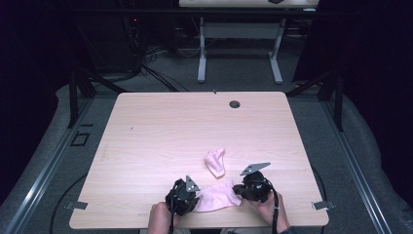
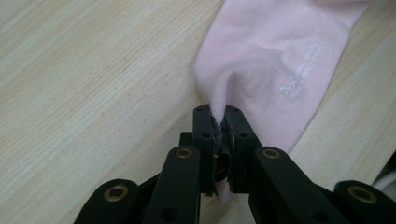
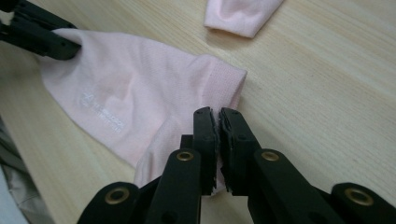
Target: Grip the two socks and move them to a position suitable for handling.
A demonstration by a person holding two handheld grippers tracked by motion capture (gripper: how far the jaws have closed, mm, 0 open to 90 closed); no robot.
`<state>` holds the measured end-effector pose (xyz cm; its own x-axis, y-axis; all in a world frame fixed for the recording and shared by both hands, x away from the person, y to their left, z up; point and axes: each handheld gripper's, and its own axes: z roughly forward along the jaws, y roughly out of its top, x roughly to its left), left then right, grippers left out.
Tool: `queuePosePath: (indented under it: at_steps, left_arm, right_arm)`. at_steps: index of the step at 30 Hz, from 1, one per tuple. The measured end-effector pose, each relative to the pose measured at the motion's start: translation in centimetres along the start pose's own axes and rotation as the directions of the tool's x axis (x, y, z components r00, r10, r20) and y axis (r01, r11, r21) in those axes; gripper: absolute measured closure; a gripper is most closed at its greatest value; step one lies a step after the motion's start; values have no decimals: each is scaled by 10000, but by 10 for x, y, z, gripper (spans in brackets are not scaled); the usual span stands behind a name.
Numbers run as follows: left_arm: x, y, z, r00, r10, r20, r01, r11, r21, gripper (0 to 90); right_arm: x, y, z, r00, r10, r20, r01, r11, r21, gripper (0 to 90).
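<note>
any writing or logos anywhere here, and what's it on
Pink sock held between the left gripper and the right gripper: a small white logo with two short lines of white print under it; the letters are too blurred to read, both in the left gripper view and in the right gripper view.
Second pink sock, table: no text visible.

A second pink sock [image 1: 215, 162] lies crumpled on the wooden table [image 1: 160, 136].
</note>
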<state>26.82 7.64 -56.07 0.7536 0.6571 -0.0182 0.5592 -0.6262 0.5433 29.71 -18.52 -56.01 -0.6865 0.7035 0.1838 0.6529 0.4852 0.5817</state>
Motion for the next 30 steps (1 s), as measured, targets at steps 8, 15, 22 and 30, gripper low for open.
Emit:
queuePosePath:
  at_steps: [8, 15, 22, 30]
  left_arm:
    - [8, 3, -5, 9979, 240, 605, -249, 9996, 141, 850]
    - [12, -1, -9, 9992, -93, 400, 103, 9996, -261, 451]
    - [34, -13, -24, 9948, -931, -422, 873, 9886, -1225, 140]
    - [67, -42, -19, 9618, -2128, -1724, 1859, 9695, -1597, 18]
  right_arm:
    - [11, -9, -16, 9995, 176, 245, -177, 9998, 38, 847]
    - [8, -10, -15, 9995, 275, 155, -272, 9994, -213, 641]
    - [-1, 14, -21, 9999, 131, 73, -123, 9948, -1013, 441]
    - [4, 65, 9, 9941, -1065, 187, 1079, 9880, -1105, 447]
